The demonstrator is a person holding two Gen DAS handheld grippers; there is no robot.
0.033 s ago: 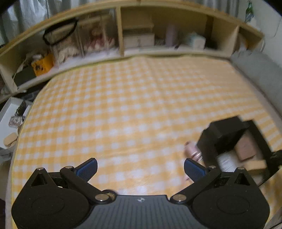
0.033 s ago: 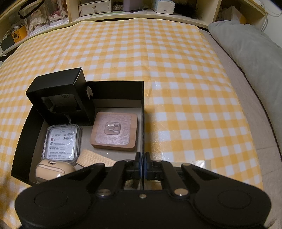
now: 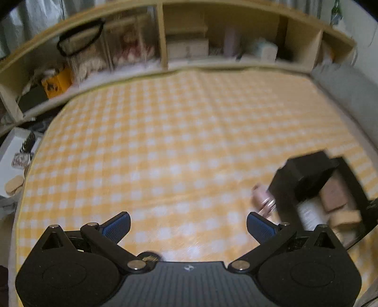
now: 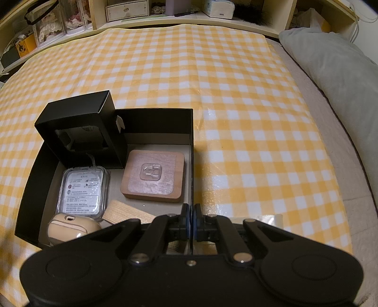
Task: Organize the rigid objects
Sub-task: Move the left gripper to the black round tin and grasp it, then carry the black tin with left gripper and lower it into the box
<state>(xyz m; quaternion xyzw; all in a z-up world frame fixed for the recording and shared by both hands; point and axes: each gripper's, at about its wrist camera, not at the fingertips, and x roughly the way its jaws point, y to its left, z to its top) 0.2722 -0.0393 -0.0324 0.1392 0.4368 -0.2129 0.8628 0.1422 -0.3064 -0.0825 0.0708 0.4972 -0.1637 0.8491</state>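
Observation:
A black open box point(image 4: 156, 113) lies on the yellow checked cloth. It holds a smaller black carton point(image 4: 80, 125), a wooden square block point(image 4: 153, 176), a clear plastic case point(image 4: 82, 189), a beige rounded object point(image 4: 73, 226) and a light wooden piece point(image 4: 127, 213). My right gripper point(image 4: 191, 219) is shut on the box's right wall at its near corner. My left gripper point(image 3: 189, 224) is open and empty above the cloth. A small pink object point(image 3: 263, 200) lies on the cloth just left of the box point(image 3: 354, 179), blurred, close to my right fingertip point(image 3: 258, 226).
A wooden shelf unit point(image 4: 189, 14) with boxes and bottles runs along the far edge of the bed. A grey pillow point(image 4: 330, 70) lies at the right. A white tray point(image 3: 14, 151) with small items sits beyond the left edge.

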